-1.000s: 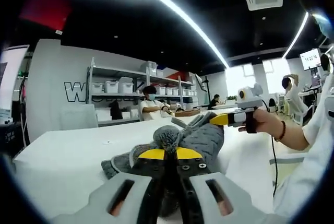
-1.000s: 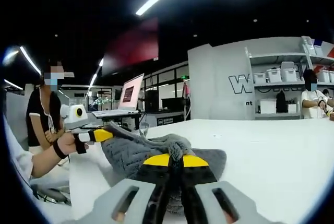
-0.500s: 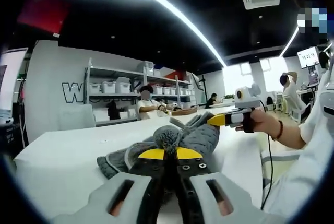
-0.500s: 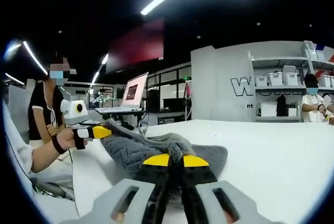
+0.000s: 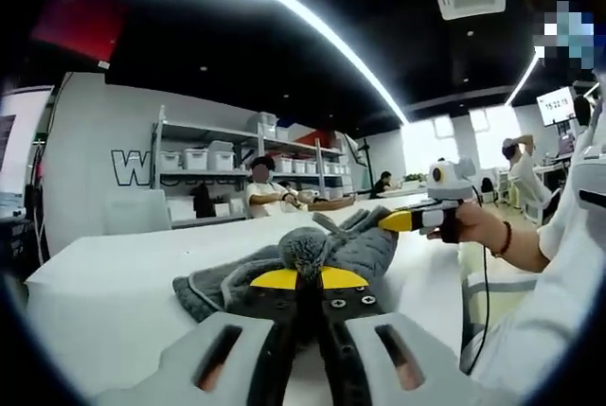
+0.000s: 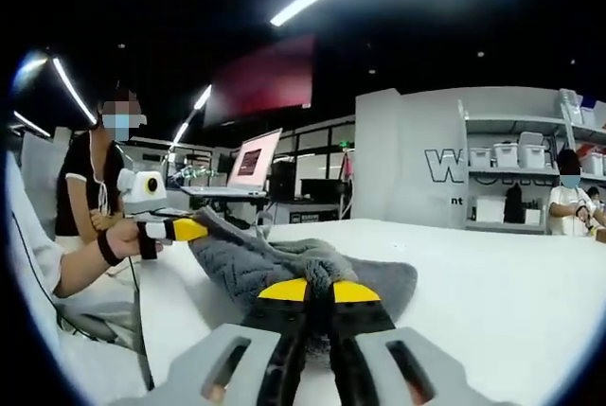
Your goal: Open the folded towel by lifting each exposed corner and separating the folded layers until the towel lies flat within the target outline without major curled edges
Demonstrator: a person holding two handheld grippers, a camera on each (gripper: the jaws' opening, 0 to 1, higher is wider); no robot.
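Left gripper view shows both grippers, left and right, each clamped on a corner of the grey towel above the table, so they should pull apart evenly

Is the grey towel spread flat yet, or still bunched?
Still bunched. The grey towel is rumpled between the left gripper and right gripper, each shut on a lifted pinch.
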